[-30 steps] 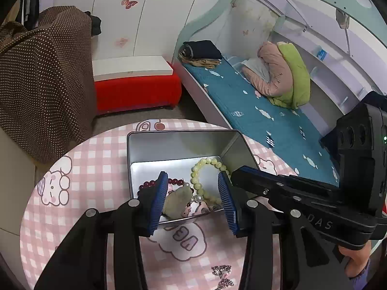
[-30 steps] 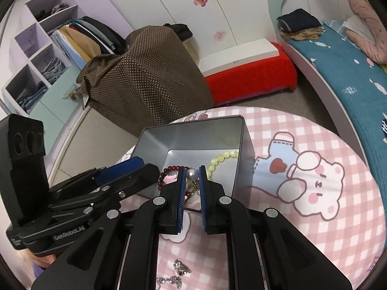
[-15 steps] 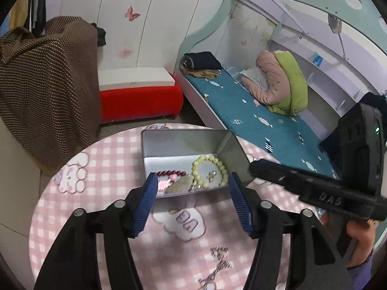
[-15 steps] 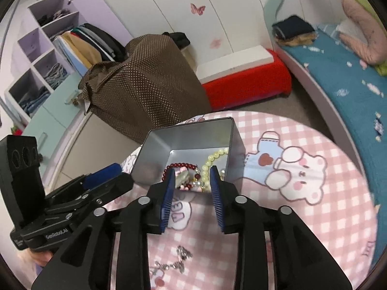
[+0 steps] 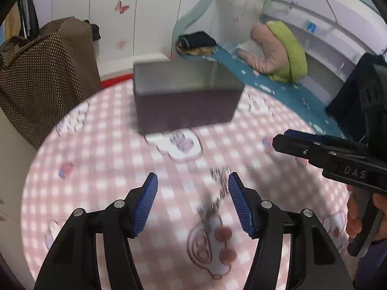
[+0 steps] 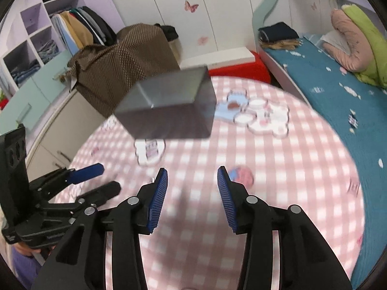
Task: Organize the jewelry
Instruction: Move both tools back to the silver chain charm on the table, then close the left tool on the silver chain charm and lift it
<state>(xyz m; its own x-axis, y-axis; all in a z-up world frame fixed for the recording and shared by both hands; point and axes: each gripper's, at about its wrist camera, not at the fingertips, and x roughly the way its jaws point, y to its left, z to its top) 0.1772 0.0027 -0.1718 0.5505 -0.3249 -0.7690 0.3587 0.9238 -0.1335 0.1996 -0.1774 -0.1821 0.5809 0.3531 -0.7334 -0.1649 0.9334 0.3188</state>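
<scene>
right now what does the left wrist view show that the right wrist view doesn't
Only the left wrist view shows the silver chain lying on the tablecloth between the left gripper's open jaws. Only the right wrist view shows the shelves of clothes, and nothing between the right gripper's open jaws, which have just been opening. Both show the tin, the pink checked tablecloth and the bed.

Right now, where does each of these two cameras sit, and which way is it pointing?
Left wrist view: sits on the left tool, looking down past its open blue fingers at silver jewelry on the pink checked table; the right tool and a hand show.
Right wrist view: sits on the right tool, fingers apart over bare cloth; the left tool shows at left.
Shared: the metal tin, table and bed.
</scene>
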